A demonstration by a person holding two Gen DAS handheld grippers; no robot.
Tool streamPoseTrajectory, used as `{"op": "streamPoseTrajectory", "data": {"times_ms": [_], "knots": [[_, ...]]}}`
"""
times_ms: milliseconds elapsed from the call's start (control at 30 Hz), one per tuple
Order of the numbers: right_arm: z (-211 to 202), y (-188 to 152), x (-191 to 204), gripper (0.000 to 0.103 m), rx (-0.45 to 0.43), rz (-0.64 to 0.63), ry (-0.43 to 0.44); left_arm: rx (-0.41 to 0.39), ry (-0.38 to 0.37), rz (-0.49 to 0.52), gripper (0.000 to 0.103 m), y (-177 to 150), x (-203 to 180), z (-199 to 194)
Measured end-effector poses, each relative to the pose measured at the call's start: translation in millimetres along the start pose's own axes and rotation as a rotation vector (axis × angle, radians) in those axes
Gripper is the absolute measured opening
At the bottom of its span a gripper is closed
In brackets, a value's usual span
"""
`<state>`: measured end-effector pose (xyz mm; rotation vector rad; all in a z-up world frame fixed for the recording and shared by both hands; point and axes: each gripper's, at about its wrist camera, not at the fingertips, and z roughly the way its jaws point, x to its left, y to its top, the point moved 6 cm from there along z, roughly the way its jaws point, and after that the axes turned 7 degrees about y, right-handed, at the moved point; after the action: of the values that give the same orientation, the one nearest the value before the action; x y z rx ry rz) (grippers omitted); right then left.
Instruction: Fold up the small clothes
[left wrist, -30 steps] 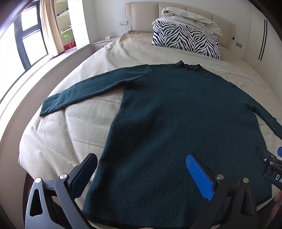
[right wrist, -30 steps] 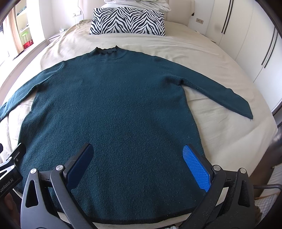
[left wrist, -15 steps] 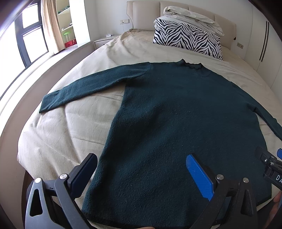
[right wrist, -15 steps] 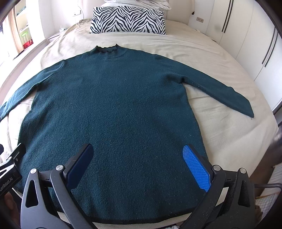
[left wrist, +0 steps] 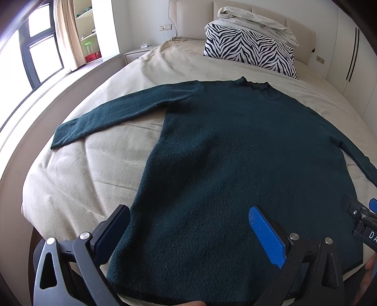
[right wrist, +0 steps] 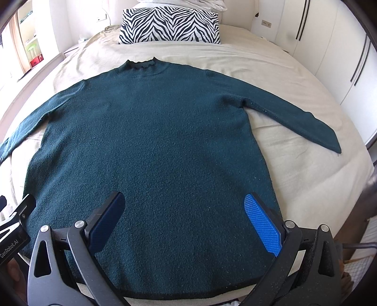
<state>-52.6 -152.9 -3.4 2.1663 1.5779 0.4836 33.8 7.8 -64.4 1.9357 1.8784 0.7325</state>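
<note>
A dark teal knit sweater lies flat and face up on the beige bed sheet, neck toward the headboard, both sleeves spread out to the sides. It fills the right wrist view too. My left gripper is open and empty, hovering over the sweater's lower left part near the hem. My right gripper is open and empty over the lower right part of the sweater, just above the hem. The left sleeve and right sleeve lie straight on the sheet.
A zebra-striped pillow with a folded white duvet on it stands at the headboard. White wardrobe doors run along the right side. A window and a nightstand are on the left. The bed's near edge is just below the hem.
Both grippers have drifted slightly forward over the sweater. The sweater has not moved and both stay open.
</note>
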Motion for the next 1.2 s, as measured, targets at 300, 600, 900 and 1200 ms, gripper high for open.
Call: {"op": "streamPoseTrajectory", "data": {"times_ms": [300,600,900,1200], "knots": [[0.5,-0.6,-0.5,0.103,0.000,0.002,-0.001,0.004,-0.004,0.000,0.103,-2.1,-0.3,1.5],[1.0,-1.6,-0.7,0.103,0.000,0.001,-0.005,0.000,-0.009,0.002,0.103,-4.2,-1.5,1.2],[5.5,-2.7,-8.1,0.103,0.008,0.020,0.005,0.018,-0.076,-0.004,0.103,-6.0,-11.7,2.1],[10.0,12.6,-48.9,0.103,-0.042,0.100,0.123,0.075,-0.118,-0.011,0.103,-5.7,-18.9,18.8]]}}
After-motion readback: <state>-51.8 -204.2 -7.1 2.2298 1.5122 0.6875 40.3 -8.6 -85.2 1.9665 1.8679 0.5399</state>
